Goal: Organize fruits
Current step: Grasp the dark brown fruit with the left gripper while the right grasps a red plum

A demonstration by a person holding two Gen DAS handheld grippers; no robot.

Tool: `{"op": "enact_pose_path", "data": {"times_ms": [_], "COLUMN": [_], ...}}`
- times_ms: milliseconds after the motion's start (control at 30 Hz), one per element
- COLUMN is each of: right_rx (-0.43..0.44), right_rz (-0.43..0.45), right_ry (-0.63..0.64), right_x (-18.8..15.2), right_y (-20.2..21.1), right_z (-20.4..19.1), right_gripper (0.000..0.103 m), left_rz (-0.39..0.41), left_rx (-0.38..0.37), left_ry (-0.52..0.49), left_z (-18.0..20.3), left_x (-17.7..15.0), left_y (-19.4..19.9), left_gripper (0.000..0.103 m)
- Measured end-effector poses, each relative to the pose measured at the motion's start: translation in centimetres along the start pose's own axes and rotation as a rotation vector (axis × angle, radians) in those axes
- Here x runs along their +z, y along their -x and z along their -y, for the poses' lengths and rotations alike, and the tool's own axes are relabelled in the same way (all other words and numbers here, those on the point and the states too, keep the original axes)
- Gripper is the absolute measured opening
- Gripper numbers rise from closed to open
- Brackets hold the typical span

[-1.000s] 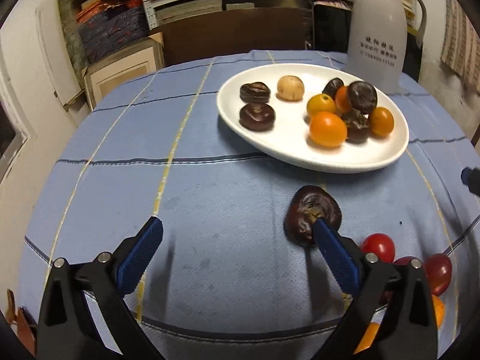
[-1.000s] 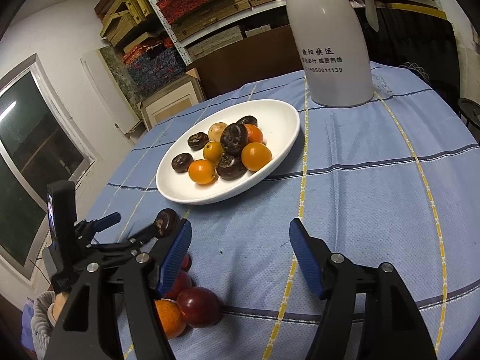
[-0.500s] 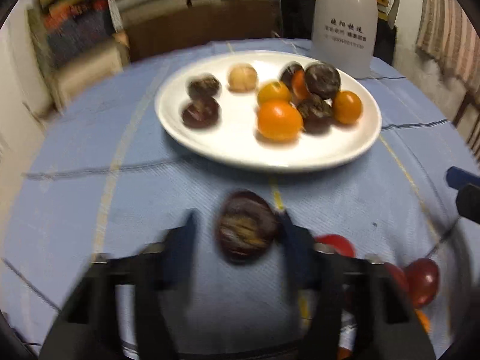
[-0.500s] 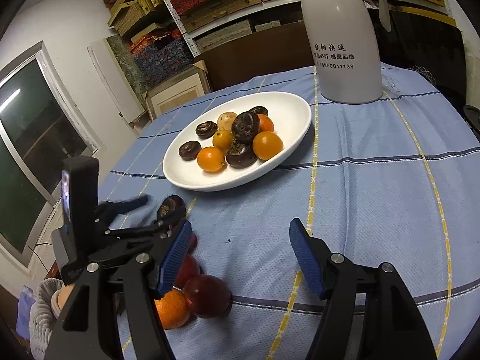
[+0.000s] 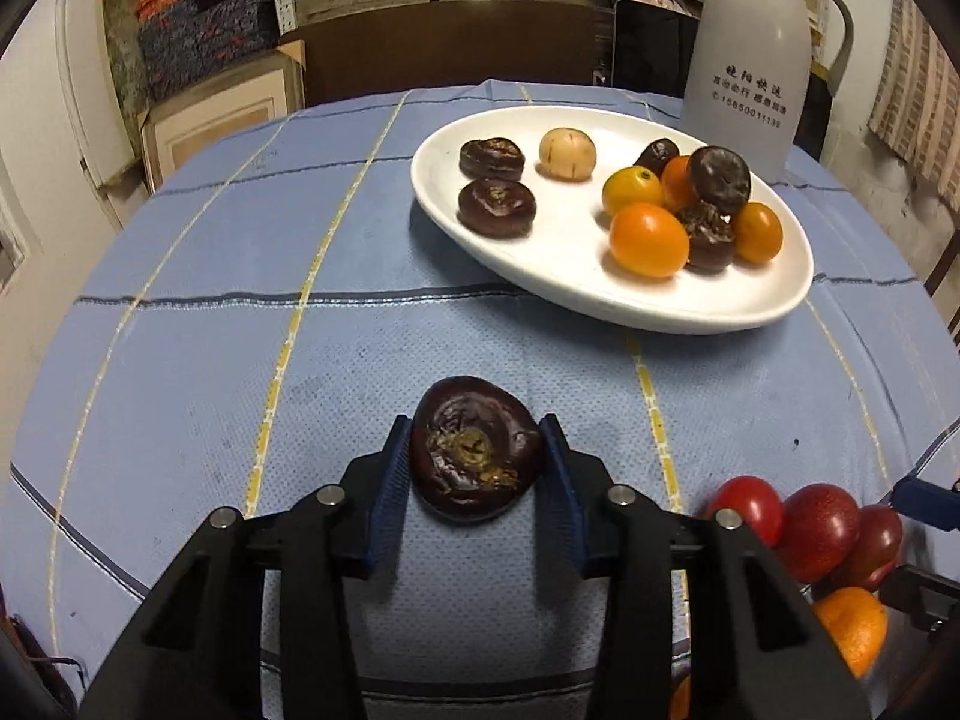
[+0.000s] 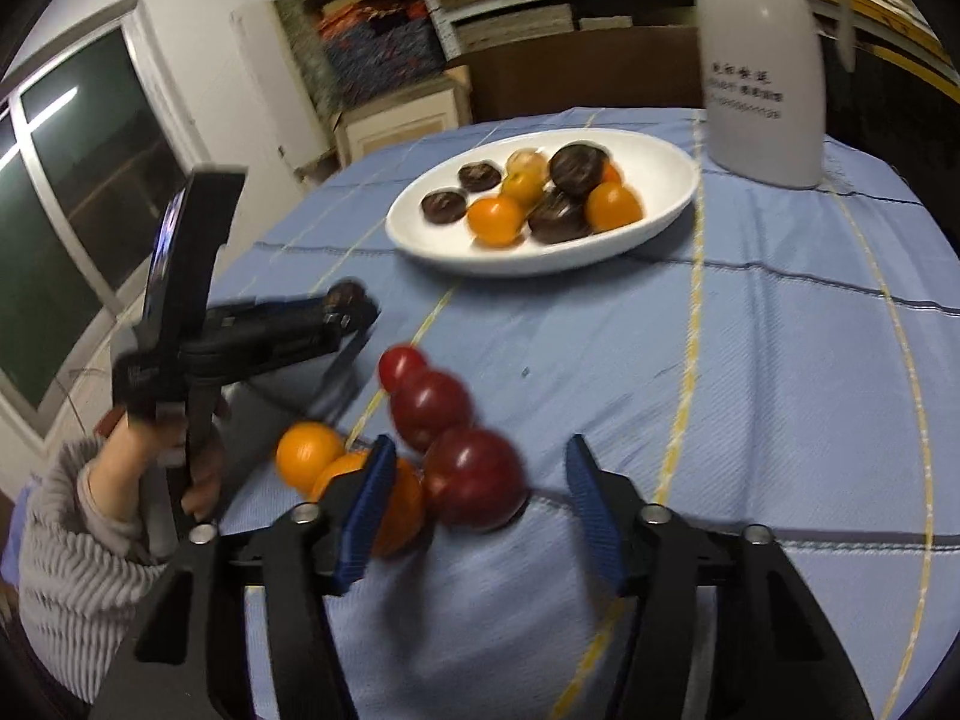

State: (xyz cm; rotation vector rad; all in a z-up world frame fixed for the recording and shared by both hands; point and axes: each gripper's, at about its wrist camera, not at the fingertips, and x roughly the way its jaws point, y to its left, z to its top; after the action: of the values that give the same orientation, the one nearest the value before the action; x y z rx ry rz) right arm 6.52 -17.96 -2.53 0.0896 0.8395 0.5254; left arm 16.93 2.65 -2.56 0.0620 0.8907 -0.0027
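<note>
My left gripper (image 5: 477, 462) is shut on a dark brown wrinkled fruit (image 5: 474, 456), held just above the blue cloth; it also shows in the right wrist view (image 6: 345, 300). A white plate (image 5: 600, 282) at the back right holds several dark and orange fruits. My right gripper (image 6: 480, 498) is open, its fingers on either side of a dark red fruit (image 6: 474, 477) in a loose pile of red (image 6: 429, 408) and orange fruits (image 6: 309, 453) on the cloth. That pile shows at the lower right of the left wrist view (image 5: 816, 528).
A white thermos jug (image 5: 750, 48) stands behind the plate. The round table wears a blue checked cloth (image 5: 240, 252). Shelves and cardboard boxes (image 5: 216, 102) stand beyond the table's far edge. A window (image 6: 78, 192) is at the left.
My left gripper has closed on the dark fruit, which lay by its right finger a second ago. My right gripper has moved left to straddle the red fruit in the pile.
</note>
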Motion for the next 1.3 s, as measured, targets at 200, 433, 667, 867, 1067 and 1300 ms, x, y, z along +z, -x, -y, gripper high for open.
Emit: {"op": "enact_pose_path", "data": {"times_ms": [200, 433, 667, 867, 1067, 1300], "right_rx": [0.133, 0.079, 0.024, 0.011, -0.078, -0.067], "right_rz": [-0.052, -0.052, -0.033, -0.006, 0.089, 0.109], "right_ry": [-0.166, -0.119, -0.053, -0.020, -0.033, -0.057], "right_x": [0.0, -0.1, -0.1, 0.0, 0.5, 1.9], "right_y": [-1.0, -1.4, -1.5, -0.9, 1.1, 1.5], "right_z": [2.7, 1.7, 0.9, 0.5, 1.4, 2.0], "right_gripper": [0.040, 0.039, 0.039, 0.037, 0.036, 0.036], "left_rz": [-0.002, -0.001, 0.002, 0.004, 0.032, 0.117], "left_rx": [-0.010, -0.007, 0.005, -0.018, -0.032, -0.089], "left_ry": [0.011, 0.009, -0.001, -0.008, -0.009, -0.013], "left_z": [0.0, -0.1, 0.3, 0.4, 0.5, 1.3], "left_x": [0.0, 0.0, -0.1, -0.2, -0.3, 1.9], "left_y": [-0.1, -0.1, -0.1, 0.1, 1.1, 4.4], "left_gripper": [0.042, 0.042, 0.042, 0.042, 0.042, 0.042]}}
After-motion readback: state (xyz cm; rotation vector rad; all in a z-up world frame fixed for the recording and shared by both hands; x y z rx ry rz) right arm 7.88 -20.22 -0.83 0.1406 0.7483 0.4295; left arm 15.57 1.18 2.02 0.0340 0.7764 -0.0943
